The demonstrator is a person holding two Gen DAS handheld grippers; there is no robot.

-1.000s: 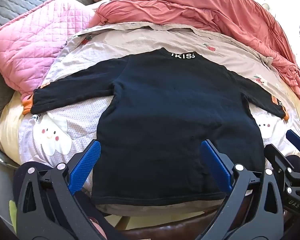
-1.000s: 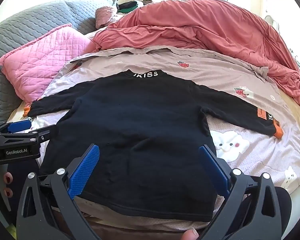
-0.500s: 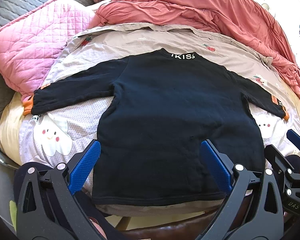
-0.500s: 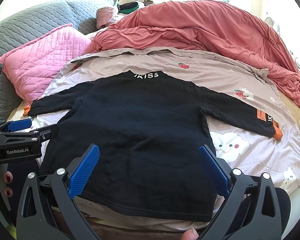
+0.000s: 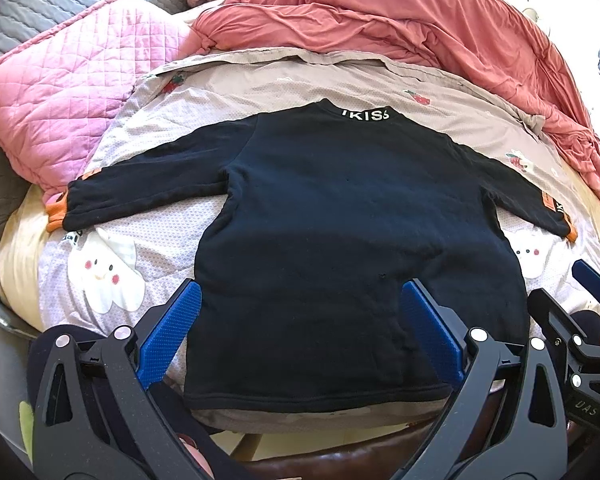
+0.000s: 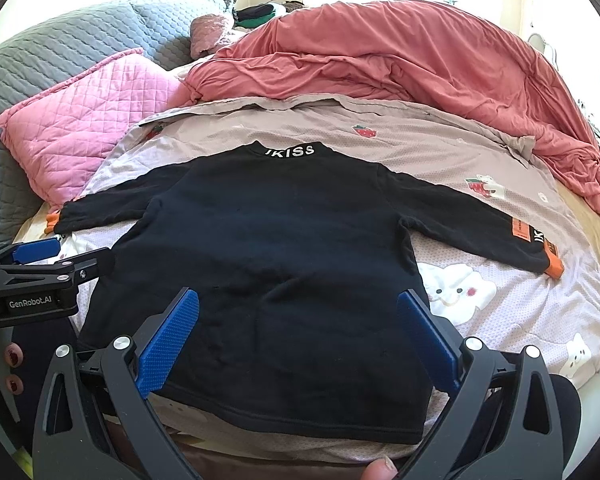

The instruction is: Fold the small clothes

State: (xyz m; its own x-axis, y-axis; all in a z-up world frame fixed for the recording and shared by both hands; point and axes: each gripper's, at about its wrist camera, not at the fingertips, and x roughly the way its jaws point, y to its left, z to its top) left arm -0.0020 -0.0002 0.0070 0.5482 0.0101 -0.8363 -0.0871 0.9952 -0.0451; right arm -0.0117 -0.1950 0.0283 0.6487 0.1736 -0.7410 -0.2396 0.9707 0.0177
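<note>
Both claws are held wide apart and empty above the near hem of the black sweater (image 5: 340,240): the left claw (image 5: 300,330) near its left side, the right claw (image 6: 298,334) toward its right. The sweater is spread flat, back up, sleeves stretched out, on a patterned sheet (image 6: 500,312). A pink pillow (image 5: 60,92) is seen at the left and a red blanket (image 6: 420,64) is bunched behind.
</note>
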